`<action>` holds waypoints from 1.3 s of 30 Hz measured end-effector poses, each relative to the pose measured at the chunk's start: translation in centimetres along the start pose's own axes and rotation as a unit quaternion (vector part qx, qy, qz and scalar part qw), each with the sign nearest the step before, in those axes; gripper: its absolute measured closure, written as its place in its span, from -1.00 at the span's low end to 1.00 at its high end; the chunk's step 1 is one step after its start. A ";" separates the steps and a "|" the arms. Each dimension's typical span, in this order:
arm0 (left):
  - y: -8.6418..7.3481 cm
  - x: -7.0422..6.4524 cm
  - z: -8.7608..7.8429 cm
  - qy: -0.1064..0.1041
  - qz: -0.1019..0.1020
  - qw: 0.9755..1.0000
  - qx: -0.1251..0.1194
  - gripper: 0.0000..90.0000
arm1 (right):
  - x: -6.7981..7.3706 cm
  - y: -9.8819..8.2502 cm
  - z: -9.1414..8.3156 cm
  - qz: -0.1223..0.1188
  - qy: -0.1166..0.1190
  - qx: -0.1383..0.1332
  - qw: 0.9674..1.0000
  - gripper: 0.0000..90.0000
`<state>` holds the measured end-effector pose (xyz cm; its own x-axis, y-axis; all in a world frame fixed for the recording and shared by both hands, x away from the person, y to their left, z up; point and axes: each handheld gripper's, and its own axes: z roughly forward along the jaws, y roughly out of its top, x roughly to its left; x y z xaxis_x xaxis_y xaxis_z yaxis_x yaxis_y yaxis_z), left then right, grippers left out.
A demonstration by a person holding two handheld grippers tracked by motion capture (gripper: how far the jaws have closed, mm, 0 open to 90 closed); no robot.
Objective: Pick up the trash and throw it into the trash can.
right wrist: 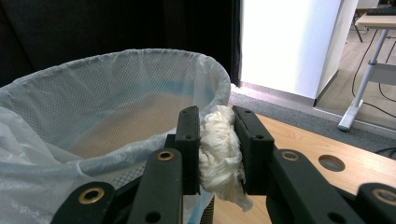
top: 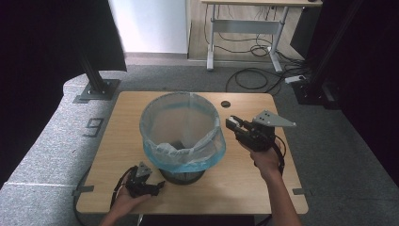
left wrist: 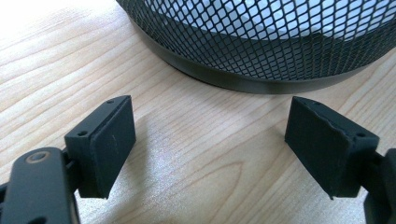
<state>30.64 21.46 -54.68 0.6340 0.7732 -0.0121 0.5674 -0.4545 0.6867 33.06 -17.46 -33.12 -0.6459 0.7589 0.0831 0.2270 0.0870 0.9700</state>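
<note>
A black mesh bin [top: 183, 132] lined with a pale blue bag [right wrist: 93, 107] stands in the middle of the wooden table [top: 263, 183]. My right gripper [top: 234, 124] hovers just right of the bin's rim, shut on a crumpled white paper wad [right wrist: 218, 154] squeezed between its jaws. Low at the front left, my left gripper [top: 160, 184] rests on the table, open, with bare wood between its pads [left wrist: 109, 144]. Its camera looks at the bin's mesh base [left wrist: 261, 51] close ahead.
A small round hole [top: 226, 103] marks the table's far right part. Black frame posts [top: 96, 75] stand at the back left and right on the grey floor. A desk [top: 244, 33] with loose cables stands farther back.
</note>
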 end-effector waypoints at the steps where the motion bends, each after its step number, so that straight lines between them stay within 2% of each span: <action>1: 0.0 0.0 0.0 0.000 0.000 1.000 0.000 -0.64 | 0.0 0.1 0.1 -0.002 0.000 0.000 1.000 0.61; 39: 0.0 0.0 0.0 -0.001 0.001 1.000 -0.001 -0.64 | 2.4 2.4 4.5 -0.024 0.030 0.013 0.999 0.61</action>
<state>30.59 21.48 -54.68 0.6359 0.7717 -0.0122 0.5657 -0.4553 0.6875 35.32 -12.59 -31.62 -0.6987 0.7136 0.0499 0.2129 0.1409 0.9669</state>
